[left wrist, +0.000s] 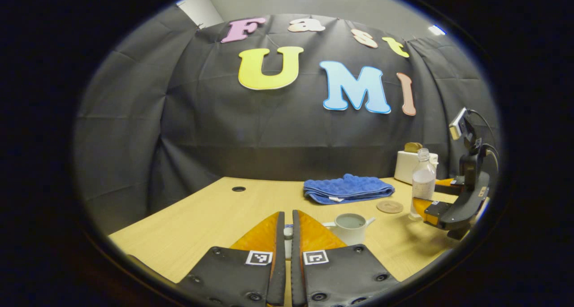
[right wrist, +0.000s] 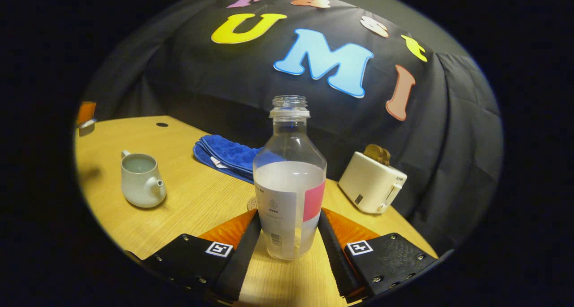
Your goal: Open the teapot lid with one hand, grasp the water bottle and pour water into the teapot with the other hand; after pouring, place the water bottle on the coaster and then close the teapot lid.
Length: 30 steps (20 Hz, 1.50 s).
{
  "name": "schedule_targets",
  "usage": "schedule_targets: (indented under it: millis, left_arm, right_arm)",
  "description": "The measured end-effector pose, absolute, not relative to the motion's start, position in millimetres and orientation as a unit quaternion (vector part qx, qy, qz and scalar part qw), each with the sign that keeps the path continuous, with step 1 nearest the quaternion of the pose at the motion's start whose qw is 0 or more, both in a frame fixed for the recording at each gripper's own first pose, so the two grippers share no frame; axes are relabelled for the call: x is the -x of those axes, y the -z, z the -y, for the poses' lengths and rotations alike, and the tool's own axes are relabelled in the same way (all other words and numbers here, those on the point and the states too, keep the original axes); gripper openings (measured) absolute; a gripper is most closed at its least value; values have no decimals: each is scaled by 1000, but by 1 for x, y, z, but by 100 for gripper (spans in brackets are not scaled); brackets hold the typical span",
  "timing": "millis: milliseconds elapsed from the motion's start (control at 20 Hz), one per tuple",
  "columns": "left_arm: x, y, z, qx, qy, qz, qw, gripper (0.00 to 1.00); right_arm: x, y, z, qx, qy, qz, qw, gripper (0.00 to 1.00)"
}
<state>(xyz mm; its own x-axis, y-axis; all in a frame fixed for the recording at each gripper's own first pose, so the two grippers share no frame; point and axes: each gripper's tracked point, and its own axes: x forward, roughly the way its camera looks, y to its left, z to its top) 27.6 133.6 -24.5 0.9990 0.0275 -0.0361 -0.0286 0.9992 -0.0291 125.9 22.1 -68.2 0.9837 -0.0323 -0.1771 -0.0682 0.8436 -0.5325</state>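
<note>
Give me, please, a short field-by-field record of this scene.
teapot: upright on the table, lid off
left tongs: nearly closed on a small pale thing, likely the teapot lid
water bottle: upright, uncapped, partly full
right tongs: one finger against each side of the bottle
coaster: bare, beside the bottle
blue towel: folded, behind the teapot
toaster: by the back wall, bread in its slot
</note>
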Motion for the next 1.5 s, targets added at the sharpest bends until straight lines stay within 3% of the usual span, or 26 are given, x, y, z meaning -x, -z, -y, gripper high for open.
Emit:
schedule_targets:
  millis: [450, 800, 1000, 1250, 1500]
  left_arm:
    - [-27, 32, -143, 16, -14, -23, 1000, 12]
    - [-27, 42, -149, 20, -14, -32, 999, 11]
    - [-28, 46, -150, 21, -13, -35, 999, 12]
    - [-29, 47, -152, 19, -13, -37, 999, 12]
    - [-28, 50, -153, 21, -13, -42, 999, 12]
  right_arm:
    - [-140, 44, -53, 502, -20, -26, 864, 77]
    - [-145, 34, -64, 645, -17, 7, 764, 77]
    - [-146, 30, -73, 688, -16, 30, 725, 74]
    - [-152, 21, -79, 731, -7, 55, 680, 77]
    - [-148, 18, -85, 753, -10, 65, 655, 77]
